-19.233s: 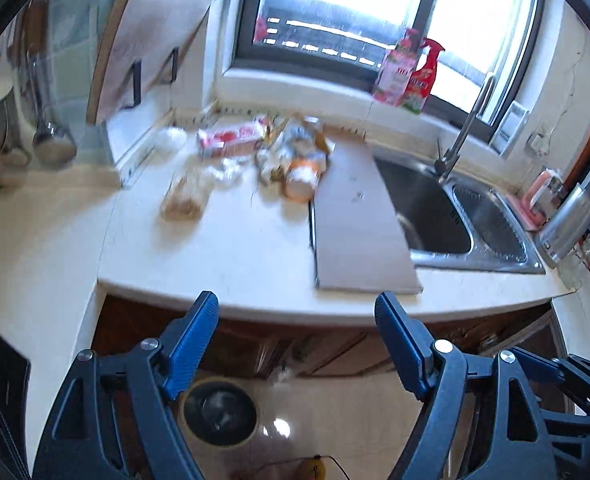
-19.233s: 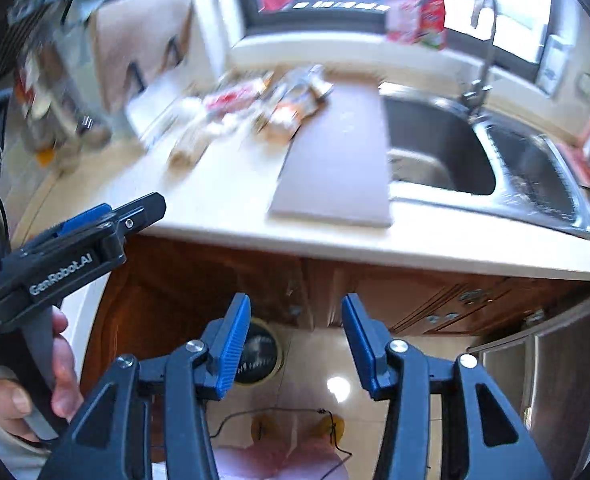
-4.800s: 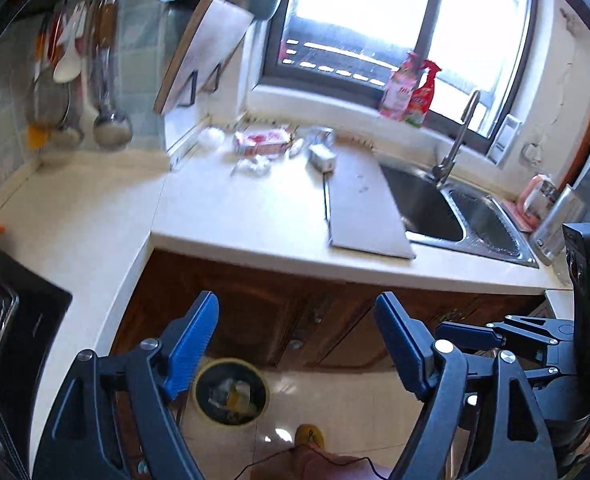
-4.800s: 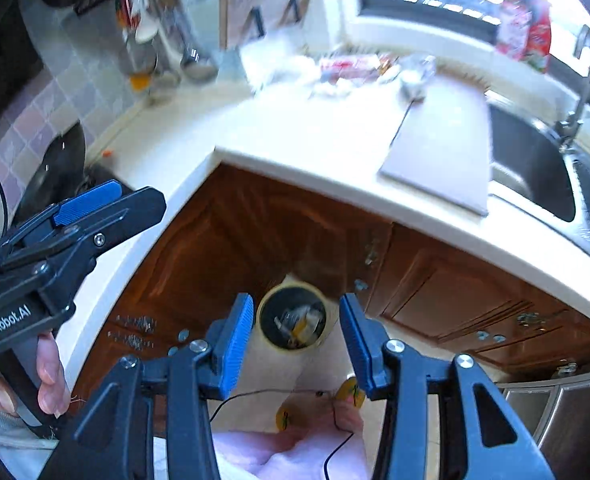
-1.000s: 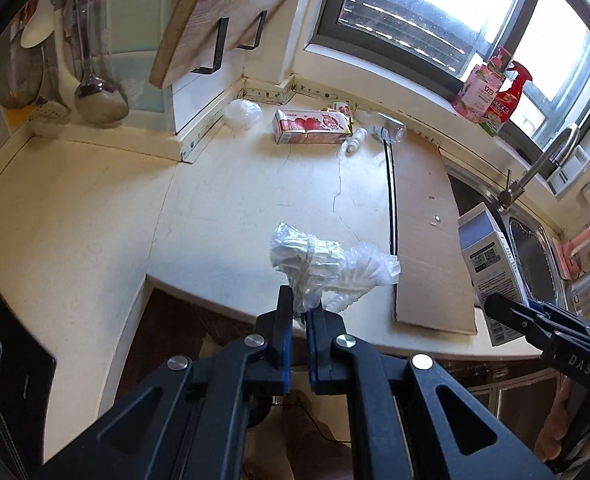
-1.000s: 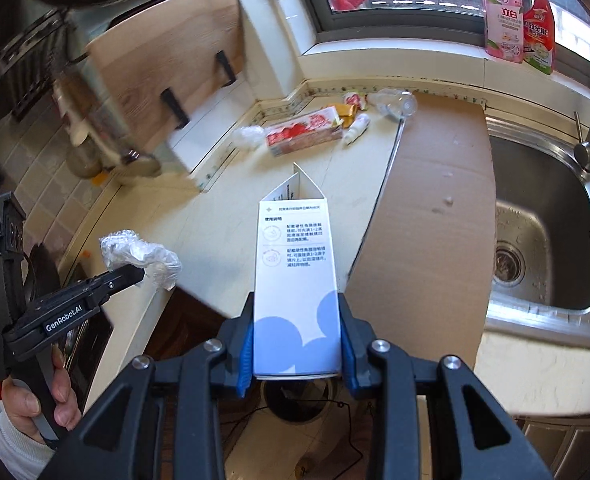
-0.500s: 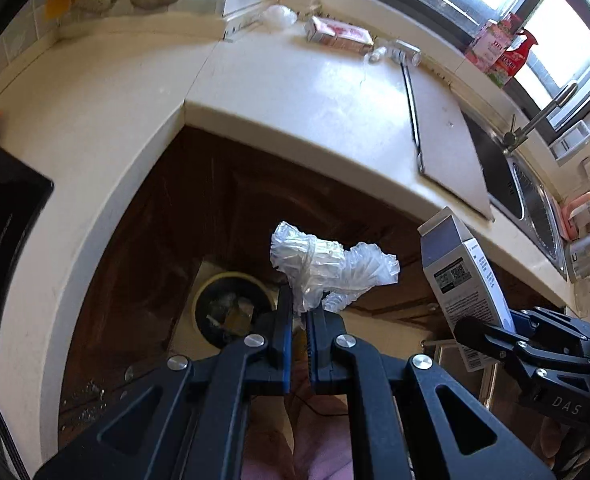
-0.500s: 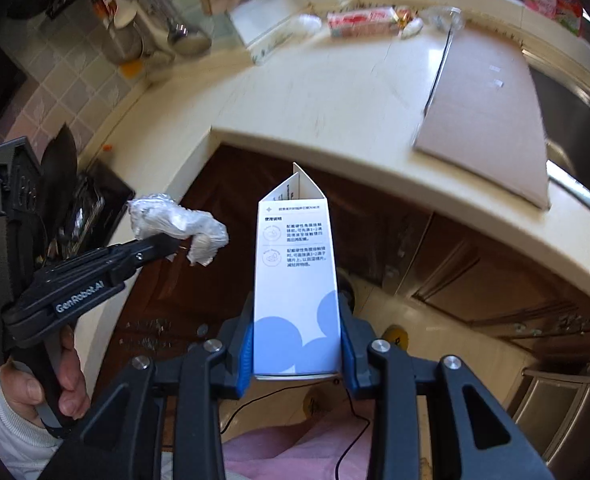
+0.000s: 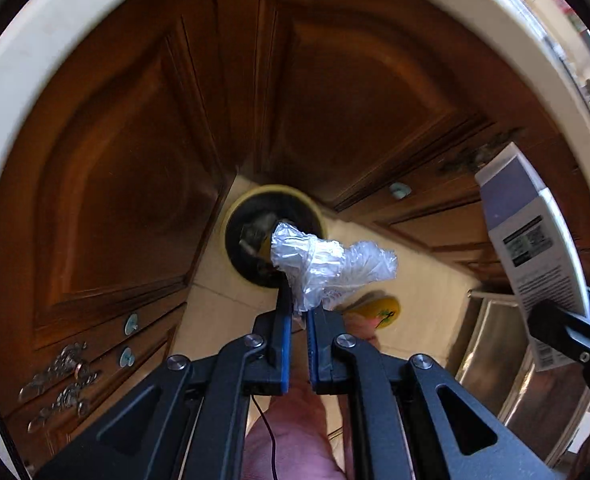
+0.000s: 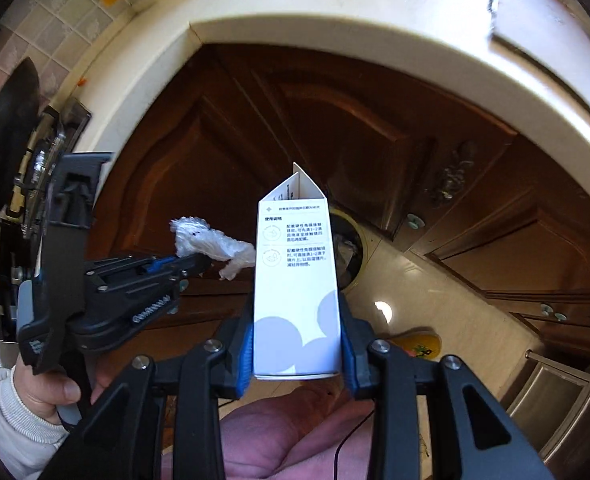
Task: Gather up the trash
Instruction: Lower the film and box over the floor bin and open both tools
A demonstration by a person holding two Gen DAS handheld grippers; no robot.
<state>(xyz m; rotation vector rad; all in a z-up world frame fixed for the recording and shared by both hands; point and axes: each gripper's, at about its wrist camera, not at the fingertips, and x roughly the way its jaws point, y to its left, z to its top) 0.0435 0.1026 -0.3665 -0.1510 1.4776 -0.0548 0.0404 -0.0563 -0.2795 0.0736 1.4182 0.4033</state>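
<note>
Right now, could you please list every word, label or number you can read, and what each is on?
"使用说明": heading on the white carton in the right hand-held gripper.
Carton's smaller print and code label: too small to read.
Lettering on the left hand-held gripper, shut on plastic wrap: too blurred.

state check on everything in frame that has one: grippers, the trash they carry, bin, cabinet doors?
left gripper: shut on crumpled plastic wrap, held above the floor.
right gripper: shut on white carton, upright, top flap open.
trash bin: open, already holding trash, on the floor.
cabinet doors: closed.
</note>
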